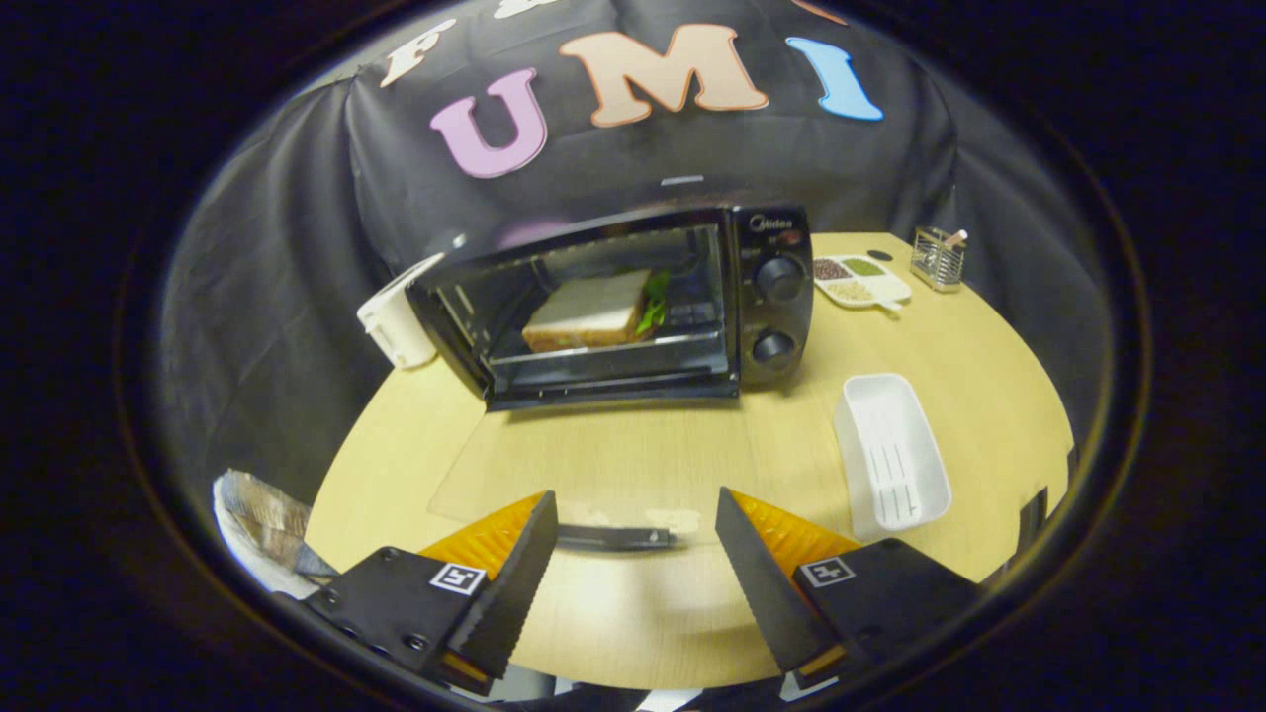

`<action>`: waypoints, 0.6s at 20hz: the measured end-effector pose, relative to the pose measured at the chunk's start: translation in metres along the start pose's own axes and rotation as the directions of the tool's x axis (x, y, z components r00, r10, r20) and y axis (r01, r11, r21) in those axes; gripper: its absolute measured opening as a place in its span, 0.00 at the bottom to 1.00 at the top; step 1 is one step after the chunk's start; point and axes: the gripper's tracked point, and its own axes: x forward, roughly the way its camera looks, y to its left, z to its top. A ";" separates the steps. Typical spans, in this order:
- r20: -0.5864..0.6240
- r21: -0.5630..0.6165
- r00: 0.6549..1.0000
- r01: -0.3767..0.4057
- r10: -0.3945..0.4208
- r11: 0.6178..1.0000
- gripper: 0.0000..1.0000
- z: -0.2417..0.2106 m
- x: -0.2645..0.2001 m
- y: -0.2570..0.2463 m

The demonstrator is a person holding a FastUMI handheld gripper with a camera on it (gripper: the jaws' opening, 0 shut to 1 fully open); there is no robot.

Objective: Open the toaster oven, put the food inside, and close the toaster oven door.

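**Item: toaster oven [767, 297], door-closing step.**

Condition: the oven is set at the far side of the round table [692, 613]. Its glass door [593, 460] is let down flat towards the tongs, with the door handle [613, 537] at its near edge. The sandwich [588, 311] is lodged on the rack inside the oven, well beyond the fingers. Loading is judged done and only the closing is left.

Tongs [635, 499]: the fingers are spread wide and nothing is held. The door handle lies low between the two fingers, nearer the left one. Whether it is touched cannot be told.

Handling, as judged: the handle is best taken from beneath or pinched at its middle, so the tongs should be shifted slightly left first. The door should then be swung up and away in an arc about its hinge at the oven's foot. A straight forward push is to be avoided, as the light oven could be slid back across the table. The door should be pressed until it is seated flush.

Adjacent items: a white tray [890, 455] is placed to the right of the door, and a divided dish [859, 280] and a wire holder [937, 257] are placed beyond it. None stands in the door's path.
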 end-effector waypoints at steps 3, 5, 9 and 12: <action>-0.066 -0.031 0.998 -0.012 0.010 0.999 0.99 -0.027 0.004 0.005; -0.116 -0.059 0.993 -0.025 0.018 0.998 0.99 -0.045 0.011 0.008; -0.178 -0.087 0.984 -0.028 0.012 0.996 0.99 -0.065 0.027 0.007; -0.190 -0.100 0.982 -0.034 0.015 0.994 0.99 -0.067 0.040 0.010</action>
